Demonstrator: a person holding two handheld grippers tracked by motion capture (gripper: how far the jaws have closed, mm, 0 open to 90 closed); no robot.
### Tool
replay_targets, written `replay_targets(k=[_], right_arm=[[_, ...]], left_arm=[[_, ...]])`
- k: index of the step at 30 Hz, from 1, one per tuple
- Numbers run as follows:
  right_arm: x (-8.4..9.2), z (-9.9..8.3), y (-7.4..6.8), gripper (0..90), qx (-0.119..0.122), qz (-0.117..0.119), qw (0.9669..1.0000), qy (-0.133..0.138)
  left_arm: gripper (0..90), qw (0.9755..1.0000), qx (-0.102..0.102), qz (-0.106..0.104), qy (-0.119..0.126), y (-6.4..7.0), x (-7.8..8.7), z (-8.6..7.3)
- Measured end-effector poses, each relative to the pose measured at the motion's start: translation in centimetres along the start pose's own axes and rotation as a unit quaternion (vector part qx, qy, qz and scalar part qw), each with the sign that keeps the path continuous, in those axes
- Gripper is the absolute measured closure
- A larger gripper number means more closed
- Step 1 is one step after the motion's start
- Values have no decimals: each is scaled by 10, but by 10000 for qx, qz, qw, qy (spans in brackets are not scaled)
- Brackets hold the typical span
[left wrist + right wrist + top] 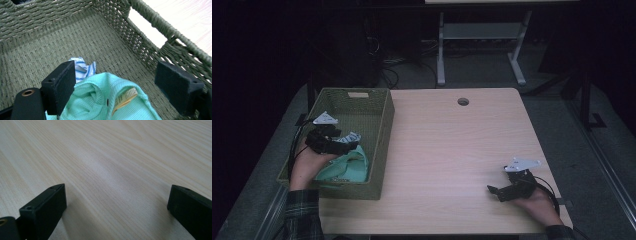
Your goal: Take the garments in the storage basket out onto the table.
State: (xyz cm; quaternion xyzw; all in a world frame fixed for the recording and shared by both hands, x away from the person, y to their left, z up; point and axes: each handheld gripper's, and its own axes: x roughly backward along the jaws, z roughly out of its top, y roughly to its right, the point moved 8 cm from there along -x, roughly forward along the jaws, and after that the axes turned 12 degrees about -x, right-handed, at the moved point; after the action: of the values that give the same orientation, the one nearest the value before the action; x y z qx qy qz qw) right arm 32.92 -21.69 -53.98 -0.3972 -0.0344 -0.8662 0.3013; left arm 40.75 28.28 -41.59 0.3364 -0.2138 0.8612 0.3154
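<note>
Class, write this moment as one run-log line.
left gripper: open, over green cloth in basket | right gripper: open, above table | striped cloth: in basket

Mint-green shirt point(105, 100), waffle-knit, lay crumpled in the near end of the woven basket point(377, 150), collar label facing up. Just beyond, touching it, sat a small bunched white cloth point(83, 67) with blue stripes.

A wooden table point(452, 145) with a round hole point(463, 101) — beyond it, perhaps a desk frame point(482, 45).
</note>
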Motion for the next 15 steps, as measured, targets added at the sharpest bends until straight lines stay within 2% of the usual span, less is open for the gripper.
replay_targets(k=[4,7,15], right_arm=[[0,0,0,17,0,0,10000,1],[0,0,0,17,0,0,10000,1],[0,0,0,17,-1,1,10000,0]], left_arm=[[167,9999,51,-59,-83,0,-9,-6],[166,9996,42,-125,-233,1,-21,-11],[167,9990,26,-156,-410,5,-38,-16]])
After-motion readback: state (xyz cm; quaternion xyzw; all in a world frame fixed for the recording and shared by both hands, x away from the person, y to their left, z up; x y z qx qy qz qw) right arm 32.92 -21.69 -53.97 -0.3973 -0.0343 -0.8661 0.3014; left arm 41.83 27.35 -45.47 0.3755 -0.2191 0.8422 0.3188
